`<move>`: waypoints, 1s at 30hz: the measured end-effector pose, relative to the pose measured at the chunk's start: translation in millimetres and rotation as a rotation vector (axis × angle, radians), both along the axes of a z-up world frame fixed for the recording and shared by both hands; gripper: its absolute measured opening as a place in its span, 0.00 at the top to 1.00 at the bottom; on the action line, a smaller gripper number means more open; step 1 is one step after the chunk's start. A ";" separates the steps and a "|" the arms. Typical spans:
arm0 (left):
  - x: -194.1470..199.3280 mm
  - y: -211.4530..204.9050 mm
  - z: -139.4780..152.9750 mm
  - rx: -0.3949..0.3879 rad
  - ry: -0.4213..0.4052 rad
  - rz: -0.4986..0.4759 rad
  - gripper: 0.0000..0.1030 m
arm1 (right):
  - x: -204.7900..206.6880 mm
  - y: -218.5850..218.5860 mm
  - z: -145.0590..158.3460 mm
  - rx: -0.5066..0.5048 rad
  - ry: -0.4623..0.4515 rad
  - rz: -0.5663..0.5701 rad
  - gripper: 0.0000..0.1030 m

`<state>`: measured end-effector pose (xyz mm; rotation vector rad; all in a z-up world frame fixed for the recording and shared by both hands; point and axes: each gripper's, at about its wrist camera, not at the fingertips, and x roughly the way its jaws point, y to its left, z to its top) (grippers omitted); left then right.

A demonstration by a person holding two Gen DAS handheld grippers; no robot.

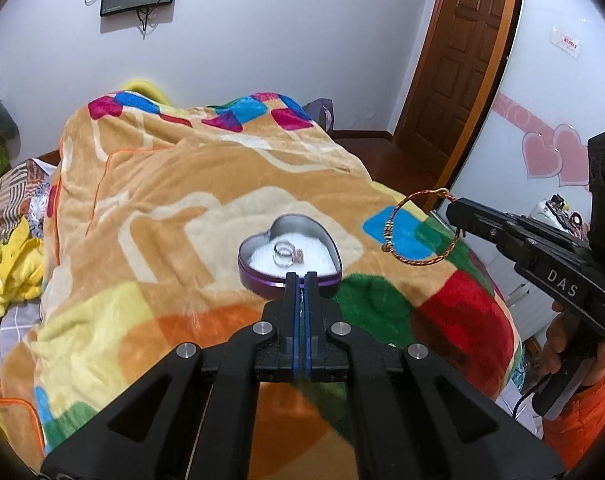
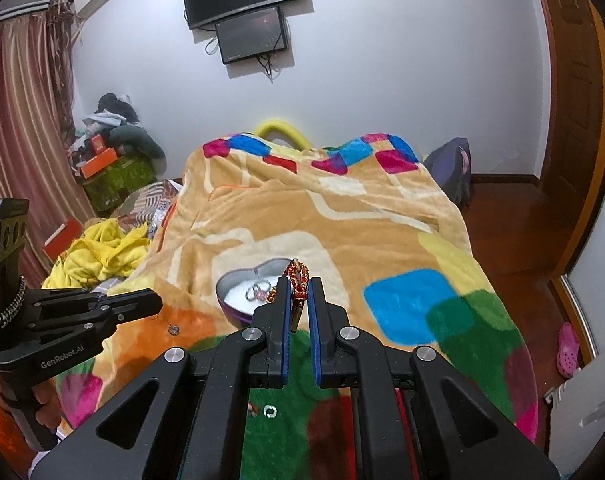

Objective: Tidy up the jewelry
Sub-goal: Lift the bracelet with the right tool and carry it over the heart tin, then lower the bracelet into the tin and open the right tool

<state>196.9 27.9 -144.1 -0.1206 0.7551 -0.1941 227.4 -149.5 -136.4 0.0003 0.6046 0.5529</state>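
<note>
the right gripper (image 2: 298, 296), clamped on a red-and-gold braided bracelet (image 1: 420, 226), hangs at right of the left-wrist frame above the purple heart-shaped tin (image 1: 290, 256) holding silver rings (image 1: 288, 257); the left gripper (image 1: 301, 280) is closed, empty. only the right-wrist view shows a small pendant (image 2: 173, 329) lower left.

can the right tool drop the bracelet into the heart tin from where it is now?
Probably yes. The right tool is shut on the braided bracelet and holds it in the air beside the open heart tin. The tin has no lid on, holds only rings, and the left tool sits short of its rim.
</note>
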 end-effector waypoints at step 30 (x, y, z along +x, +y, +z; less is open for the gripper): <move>55.3 21.4 -55.1 -0.002 0.170 -0.006 0.87 | 43.8 37.3 -32.1 -0.017 0.077 0.093 0.93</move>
